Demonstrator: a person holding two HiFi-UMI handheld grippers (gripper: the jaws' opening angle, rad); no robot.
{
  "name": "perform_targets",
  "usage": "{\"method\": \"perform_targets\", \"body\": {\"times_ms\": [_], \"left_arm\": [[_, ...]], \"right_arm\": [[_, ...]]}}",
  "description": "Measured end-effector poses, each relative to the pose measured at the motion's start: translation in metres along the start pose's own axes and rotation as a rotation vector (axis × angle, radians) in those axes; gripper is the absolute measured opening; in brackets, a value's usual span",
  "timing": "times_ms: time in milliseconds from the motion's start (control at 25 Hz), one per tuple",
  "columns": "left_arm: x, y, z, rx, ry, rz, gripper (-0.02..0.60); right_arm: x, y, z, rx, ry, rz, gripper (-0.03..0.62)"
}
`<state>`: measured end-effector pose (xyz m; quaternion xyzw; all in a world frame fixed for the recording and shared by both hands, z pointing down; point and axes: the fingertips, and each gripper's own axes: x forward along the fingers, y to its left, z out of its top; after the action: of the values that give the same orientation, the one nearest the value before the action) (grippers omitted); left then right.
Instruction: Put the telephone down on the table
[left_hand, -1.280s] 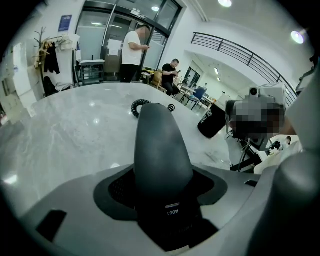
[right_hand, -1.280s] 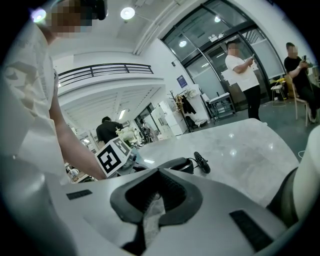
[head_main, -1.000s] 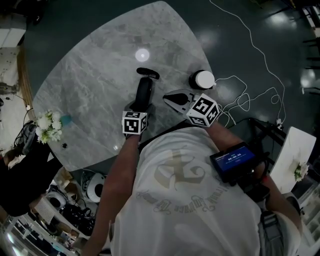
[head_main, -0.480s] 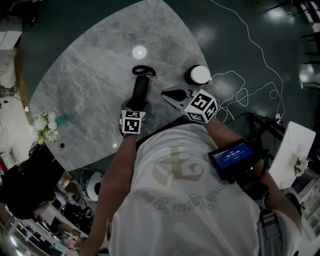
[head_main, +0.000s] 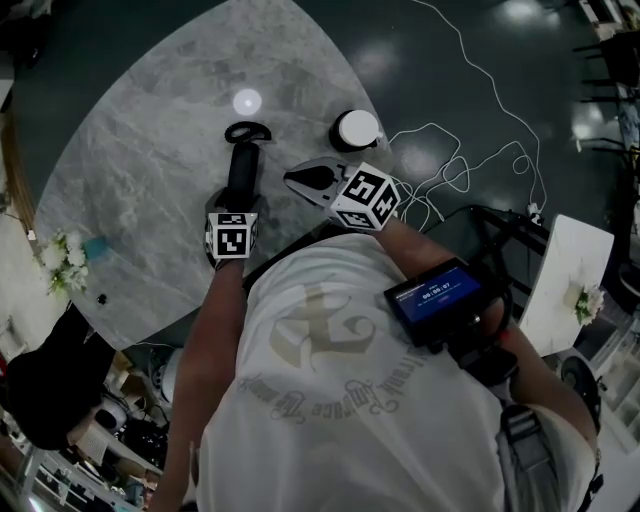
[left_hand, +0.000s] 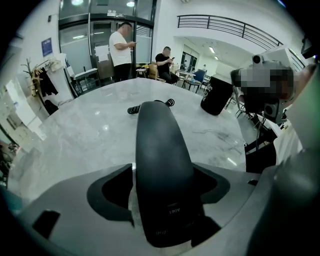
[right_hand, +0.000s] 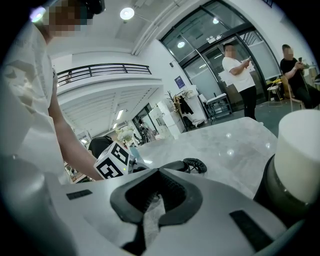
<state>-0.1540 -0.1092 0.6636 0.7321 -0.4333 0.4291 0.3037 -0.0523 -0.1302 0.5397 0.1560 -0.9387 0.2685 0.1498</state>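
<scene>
**Handset Between Spreading Fingers at Marble Counter**

The left gripper's (left_hand: 163, 172) fingers are opening around the black telephone (left_hand: 159, 135). A sliver of pale stone is showing between the handset and the left finger, so they are no longer pinching it. The handset is stretching straight ahead of those fingers, low over the grey marble counter (head_main: 150, 130). Its coiled cord (left_hand: 150, 106) is lying on the stone just past its far end.

Beside it, the right gripper's (right_hand: 159, 172) fingers are pressing together at their tips and carrying nothing. They are pointing across the counter, close to the handset's right side. Just to the right of them, a dark canister with a white top (head_main: 357, 130) is standing upright. Well off to the left of both pairs of fingers, white flowers (head_main: 57, 262) are sitting at the counter's edge.
</scene>
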Motion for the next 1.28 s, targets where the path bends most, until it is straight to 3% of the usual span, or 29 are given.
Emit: {"method": "perform_targets", "body": {"times_ms": [440, 680, 1000, 1280], "left_arm": [[-0.024, 0.001, 0.009, -0.072, -0.107, -0.058, 0.373], [-0.036, -0.008, 0.014, -0.126, -0.17, -0.131, 0.38], [-0.06, -0.014, 0.007, -0.179, -0.268, -0.134, 0.383], [-0.057, -0.022, 0.004, -0.244, -0.332, -0.138, 0.382]], "right_arm": [[0.003, 0.01, -0.011, -0.01, 0.015, 0.02, 0.015], [0.006, 0.011, -0.011, -0.016, 0.019, 0.033, 0.015], [-0.001, 0.017, -0.013, -0.031, 0.008, 0.023, 0.015], [-0.005, -0.005, -0.02, -0.054, 0.013, 0.021, 0.015]]}}
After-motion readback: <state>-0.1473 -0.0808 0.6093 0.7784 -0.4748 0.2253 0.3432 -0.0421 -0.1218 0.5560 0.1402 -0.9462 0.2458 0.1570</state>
